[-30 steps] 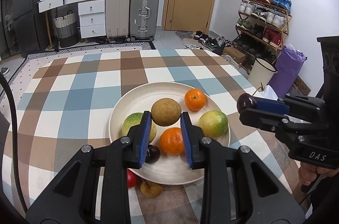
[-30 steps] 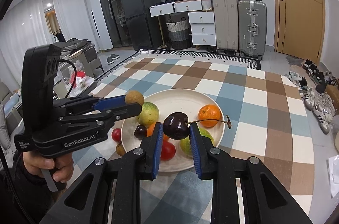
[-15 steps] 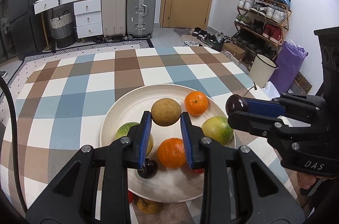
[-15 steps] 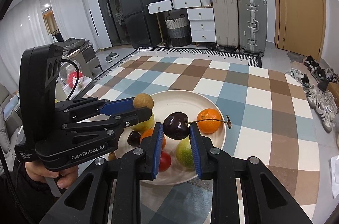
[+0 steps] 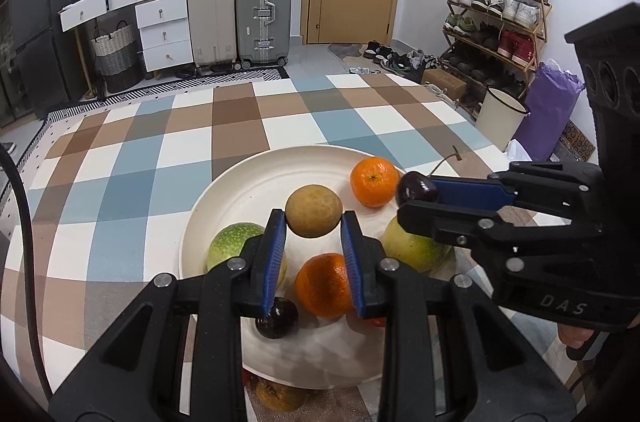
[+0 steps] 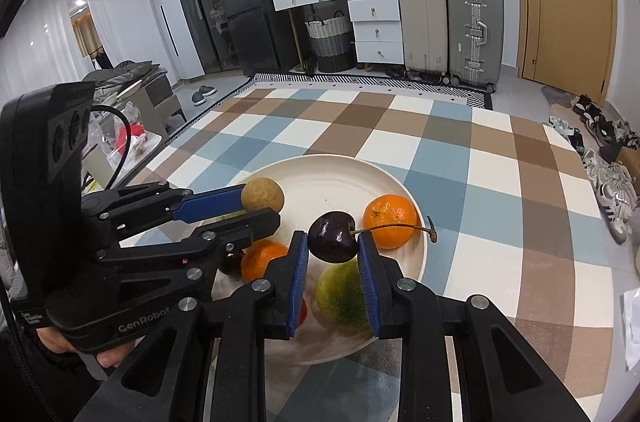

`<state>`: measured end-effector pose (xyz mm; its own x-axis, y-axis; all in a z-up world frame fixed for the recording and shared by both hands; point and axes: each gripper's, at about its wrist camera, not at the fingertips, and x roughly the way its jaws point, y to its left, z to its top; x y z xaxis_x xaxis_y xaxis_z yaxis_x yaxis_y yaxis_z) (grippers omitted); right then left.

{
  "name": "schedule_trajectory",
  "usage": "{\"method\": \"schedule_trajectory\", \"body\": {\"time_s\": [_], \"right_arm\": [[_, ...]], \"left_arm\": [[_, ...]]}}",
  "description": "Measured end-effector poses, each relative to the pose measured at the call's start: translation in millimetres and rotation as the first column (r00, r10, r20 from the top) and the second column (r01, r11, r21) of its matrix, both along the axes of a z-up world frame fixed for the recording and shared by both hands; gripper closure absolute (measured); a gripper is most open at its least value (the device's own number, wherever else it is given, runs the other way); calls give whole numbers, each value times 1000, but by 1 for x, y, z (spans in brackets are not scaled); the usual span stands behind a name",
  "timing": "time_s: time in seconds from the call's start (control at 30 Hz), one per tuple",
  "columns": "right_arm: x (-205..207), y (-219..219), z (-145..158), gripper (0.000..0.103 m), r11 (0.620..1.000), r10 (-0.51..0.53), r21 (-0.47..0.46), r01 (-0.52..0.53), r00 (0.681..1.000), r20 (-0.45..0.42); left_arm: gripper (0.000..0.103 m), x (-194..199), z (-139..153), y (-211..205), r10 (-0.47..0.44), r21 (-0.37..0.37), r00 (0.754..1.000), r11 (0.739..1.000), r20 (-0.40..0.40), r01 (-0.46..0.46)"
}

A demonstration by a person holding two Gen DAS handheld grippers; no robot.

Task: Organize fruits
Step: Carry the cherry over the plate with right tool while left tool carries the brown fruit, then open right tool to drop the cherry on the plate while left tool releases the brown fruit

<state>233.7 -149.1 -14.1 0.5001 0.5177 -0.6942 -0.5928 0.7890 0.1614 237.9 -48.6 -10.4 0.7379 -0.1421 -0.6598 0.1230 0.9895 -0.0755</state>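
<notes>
- While both grippers hang over the cream plate (image 5: 248,190), each is clamped on one fruit, jaws nearly closed.
- Left gripper (image 5: 314,222): blue pads press the two sides of a round tan-brown fruit (image 5: 314,209), held clear above the plate's middle.
- Right gripper (image 6: 333,242): pads closed on a dark cherry (image 6: 334,236); its stem (image 6: 394,225) points right, across the front of a mandarin.
- Plate contents, left wrist view: mandarin (image 5: 374,181) at the far right, a second orange citrus (image 5: 322,284) near the front, a speckled green fruit (image 5: 234,246) at the left, a yellow-green fruit (image 5: 416,250) at the right, a second dark cherry (image 5: 278,318) at the front left.
- Off the plate: a brownish fruit (image 5: 278,396) lies on the checked tablecloth (image 5: 132,158), just against the near rim.
- A red fruit (image 6: 302,310) shows partly behind the right gripper's left finger; kind cannot be told.
</notes>
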Motion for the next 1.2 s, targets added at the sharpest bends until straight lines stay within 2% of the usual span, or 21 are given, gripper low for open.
{"method": "schedule_trajectory", "body": {"time_s": [0.83, 0.93, 1.03, 1.07, 1.2], "right_arm": [[14, 15, -14, 77, 1000, -1, -23, 1, 1000, -20], [12, 12, -11, 73, 1000, -12, -17, 12, 1000, -14], [10, 7, -7, 71, 1000, -23, -11, 23, 1000, -5], [9, 5, -5, 70, 1000, -29, -11, 29, 1000, -2], [4, -5, 0, 54, 999, -48, 7, 48, 999, 1]], "left_arm": [[78, 2, -6, 4, 20, -10, 1000, 1000, -12, -21], [77, 2, -4, 7, 29, -21, 999, 999, -13, -30], [65, -2, -2, 10, 36, -35, 999, 999, -8, -36], [56, -3, 0, 11, 39, -40, 999, 998, -5, -40], [30, -14, 7, 13, 45, -38, 999, 998, 11, -45]]}}
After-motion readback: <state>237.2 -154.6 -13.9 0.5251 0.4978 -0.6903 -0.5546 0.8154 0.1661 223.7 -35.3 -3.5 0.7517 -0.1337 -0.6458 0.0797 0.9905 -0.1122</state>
